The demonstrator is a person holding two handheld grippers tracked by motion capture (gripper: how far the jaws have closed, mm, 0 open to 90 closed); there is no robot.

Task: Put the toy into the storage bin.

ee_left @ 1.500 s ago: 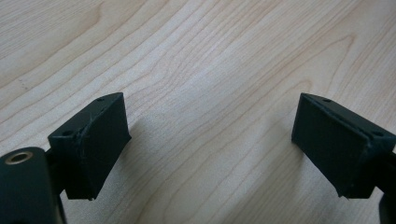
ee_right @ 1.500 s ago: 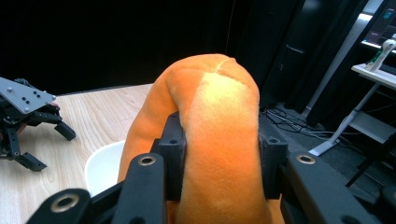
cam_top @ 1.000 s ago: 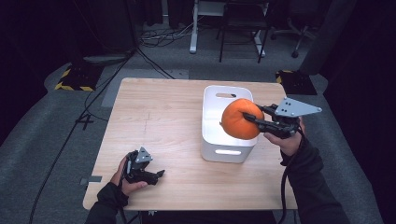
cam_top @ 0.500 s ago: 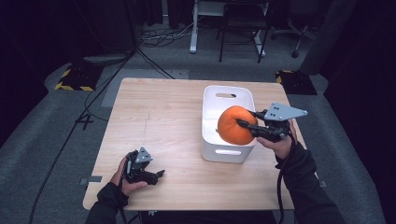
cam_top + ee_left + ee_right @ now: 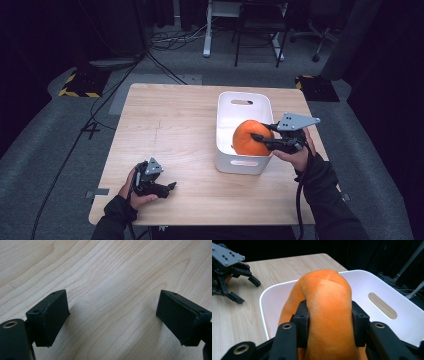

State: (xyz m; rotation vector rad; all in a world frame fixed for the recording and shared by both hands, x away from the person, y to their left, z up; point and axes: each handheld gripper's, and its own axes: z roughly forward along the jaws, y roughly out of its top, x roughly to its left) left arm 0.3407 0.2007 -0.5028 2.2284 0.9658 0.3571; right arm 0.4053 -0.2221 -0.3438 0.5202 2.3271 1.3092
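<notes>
The right gripper (image 5: 260,138), at centre right of the high view, pinches an orange plush pumpkin (image 5: 251,137) that sits low inside the white bin (image 5: 226,112) on the wooden table (image 5: 165,130). In the right gripper view the pads press into the plush on both sides — but the jaws have just been opening, with the toy between them.

Step in hand, as it looks: release the pumpkin into the bin.
- Let the toy settle on the bin floor before parting the jaws fully.
- Spread wide enough that the soft fabric does not snag on a pad.
- Withdraw upward and clear of the near rim, so the bin is not dragged.

The left gripper (image 5: 161,188), at lower left of the high view, rests with jaws spread over bare table.

Compared with one second ago, the pumpkin hung above the bin rim — now it is lower, within the walls. The left gripper is unmoved.
</notes>
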